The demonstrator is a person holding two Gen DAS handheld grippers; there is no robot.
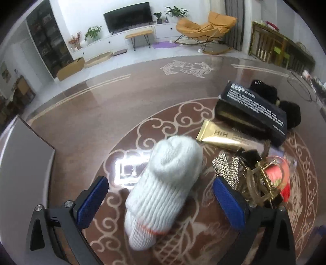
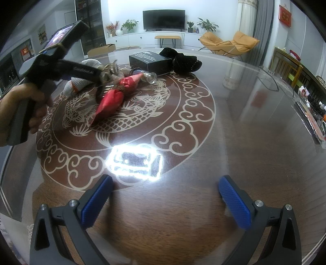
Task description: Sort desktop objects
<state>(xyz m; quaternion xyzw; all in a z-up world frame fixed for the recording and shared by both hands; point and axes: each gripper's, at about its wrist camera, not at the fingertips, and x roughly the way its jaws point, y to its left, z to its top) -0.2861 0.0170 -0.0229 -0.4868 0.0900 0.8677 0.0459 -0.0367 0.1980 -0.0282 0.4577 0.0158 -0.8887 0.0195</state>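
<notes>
The left gripper (image 1: 161,201) stands with its blue pads wide apart around the rolled white knit sock (image 1: 163,187), which lies on the table between them, neither pad pressing it. Just right of the sock lie a gold tube (image 1: 222,137), glittery hair clips (image 1: 234,169) and a black box (image 1: 252,111). The right gripper (image 2: 166,200), jaws apart and empty, hangs over the bare near part of the glossy brown dragon-patterned table (image 2: 234,122); a television (image 2: 164,19) stands far behind.

White ribbed sock (image 1: 163,189), gold tube (image 1: 222,136), black box (image 1: 252,108)
</notes>
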